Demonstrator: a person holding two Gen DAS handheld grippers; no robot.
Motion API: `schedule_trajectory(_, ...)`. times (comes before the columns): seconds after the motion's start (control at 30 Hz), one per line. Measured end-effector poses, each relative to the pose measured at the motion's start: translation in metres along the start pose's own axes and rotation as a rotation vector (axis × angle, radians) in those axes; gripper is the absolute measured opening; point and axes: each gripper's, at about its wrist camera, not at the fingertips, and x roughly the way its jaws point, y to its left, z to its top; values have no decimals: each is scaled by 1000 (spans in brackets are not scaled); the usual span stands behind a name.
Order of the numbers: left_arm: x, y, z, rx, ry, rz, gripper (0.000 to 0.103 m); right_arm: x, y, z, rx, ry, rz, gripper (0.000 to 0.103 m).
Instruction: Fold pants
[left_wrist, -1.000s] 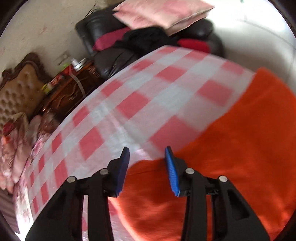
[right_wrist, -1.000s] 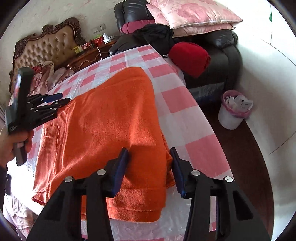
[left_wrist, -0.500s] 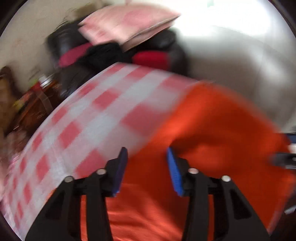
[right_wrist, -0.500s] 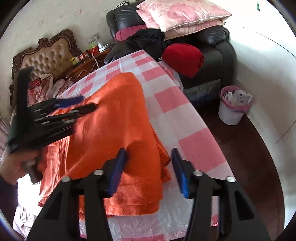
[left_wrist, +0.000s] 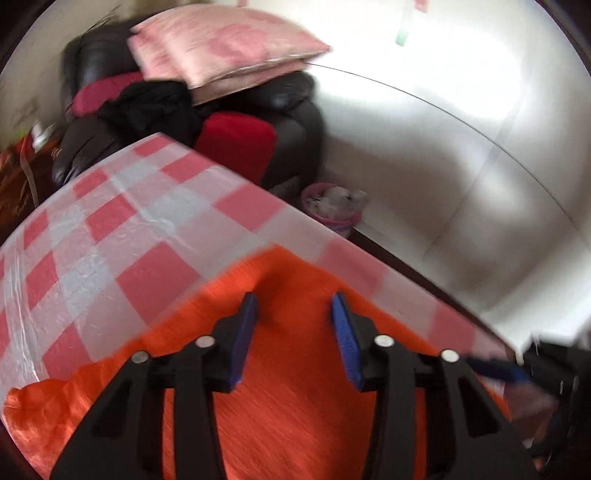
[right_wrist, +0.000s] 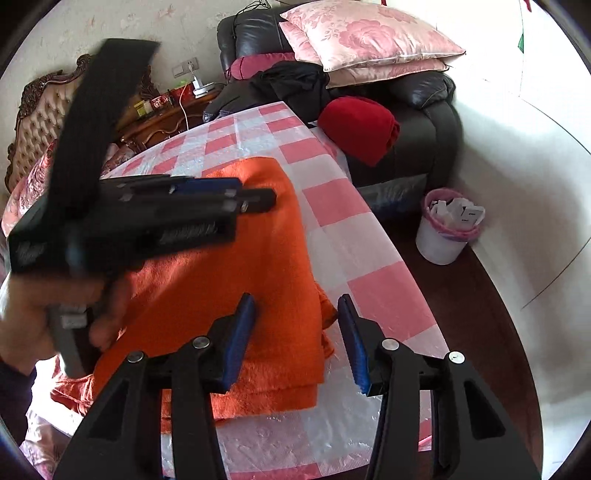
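Pink-and-white checked tablecloth (right_wrist: 354, 236) covers a table beside a black leather sofa (right_wrist: 424, 122) stacked with pink pillows (right_wrist: 365, 33). Orange pants (right_wrist: 236, 295), folded in layers, lie near the cloth's front right edge. Left gripper (left_wrist: 293, 325), its jaws having just been opening, hovers over the pants, nothing pinched. Right gripper (right_wrist: 295, 332) stands partly open above the folded corner, gripping nothing.

L gripper (left_wrist: 294, 310): jaws apart, nothing pinched, just been opening a bit; angled down, seen side-on from R cam, held in a hand (right_wrist: 55, 306). R gripper (right_wrist: 296, 314): jaws apart, nothing clamped, angled down, near right of L.
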Motion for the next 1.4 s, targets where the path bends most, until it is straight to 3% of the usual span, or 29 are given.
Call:
schedule_trajectory(0.13,9,30,11,-75,5,103,50,2,-2,-1,-4,4,5,46)
schedule_trajectory(0.2,-7,36,14,-108,-64,151,50,2,-4,-2,4,7,13,46)
schedule_trajectory(0.3,-42,35,10,-163,-166,154,65,3,-4,-3,2,2,9,46)
schedule_trajectory(0.37,-57,25,-6,-198,-162,108,65,3,-3,-3,0,1,6,46)
schedule_trajectory(0.4,-58,19,-16,-207,-126,100,62,3,-4,-4,-3,-1,6,46)
schedule_trajectory(0.43,-60,15,-24,-211,-109,99,46,3,-4,-4,-3,-1,7,46)
schedule_trajectory(0.47,-62,9,-37,-208,-88,92,38,3,-5,-4,-4,-1,8,46)
schedule_trajectory(0.53,-60,-3,-60,-162,-19,148,23,3,-6,-4,-9,-3,6,47)
schedule_trajectory(0.6,-68,1,-91,-158,17,218,19,3,-6,-5,-16,-5,9,47)
schedule_trajectory(0.7,-92,27,-115,-205,1,283,19,4,-9,-5,-29,-5,14,50)
schedule_trajectory(0.83,-130,86,-150,-402,-16,323,19,4,-11,-3,-36,0,13,53)
schedule_trajectory(0.9,-148,91,-156,-421,-55,348,19,1,-11,1,-26,6,5,53)
schedule_trajectory(1.0,-163,73,-157,-396,-113,281,20,-28,5,16,-50,-96,-47,52)
schedule_trajectory(1.07,-159,50,-155,-350,-113,232,20,-38,29,24,-119,-123,14,52)
schedule_trajectory(1.17,-148,15,-158,-286,-107,161,20,-22,66,34,-207,-66,161,52)
schedule_trajectory(1.2,-142,1,-159,-241,-94,156,21,-12,76,36,-239,-50,173,50)
schedule_trajectory(1.27,-129,-12,-165,-189,-61,173,22,8,90,37,-309,-11,124,47)
schedule_trajectory(1.33,-125,-15,-182,-190,-60,172,23,32,86,37,-345,33,9,46)
schedule_trajectory(1.4,-130,-19,-198,-133,-82,193,26,40,71,35,-340,25,25,40)
